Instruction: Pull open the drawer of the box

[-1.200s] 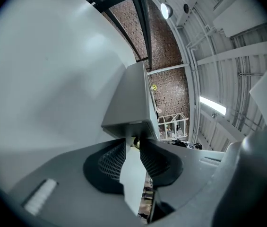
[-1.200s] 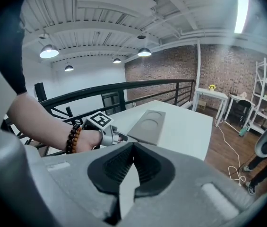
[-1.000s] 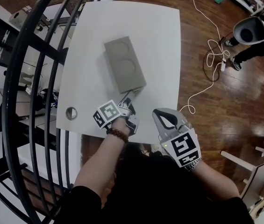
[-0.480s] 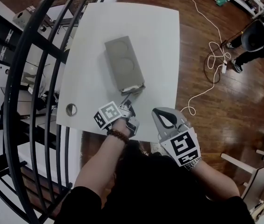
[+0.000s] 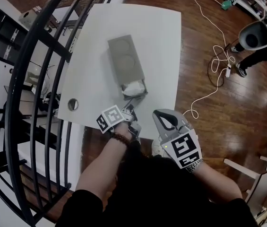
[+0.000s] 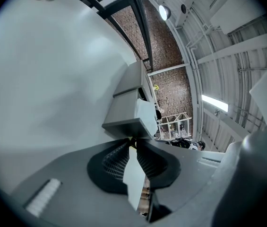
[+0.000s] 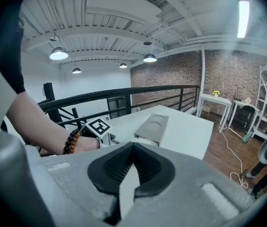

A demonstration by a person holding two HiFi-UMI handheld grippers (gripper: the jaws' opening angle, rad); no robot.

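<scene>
White table (image 5: 161, 37): grey box (image 5: 125, 60) near centre, drawer (image 5: 134, 90) partly out at its 6 o'clock end. Left gripper (image 5: 131, 106) clamped on drawer front; right gripper (image 7: 133, 145) closed, empty. Best pulled straight toward 6 o'clock, level, no twisting.

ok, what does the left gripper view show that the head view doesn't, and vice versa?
Left gripper view only: the left gripper with jaws pinched together on the drawer front. Head view only: the right gripper by the table near corner, two round recesses on the box top, a cable on the floor. Both: the drawer partly out of the box, a white item inside it.
</scene>
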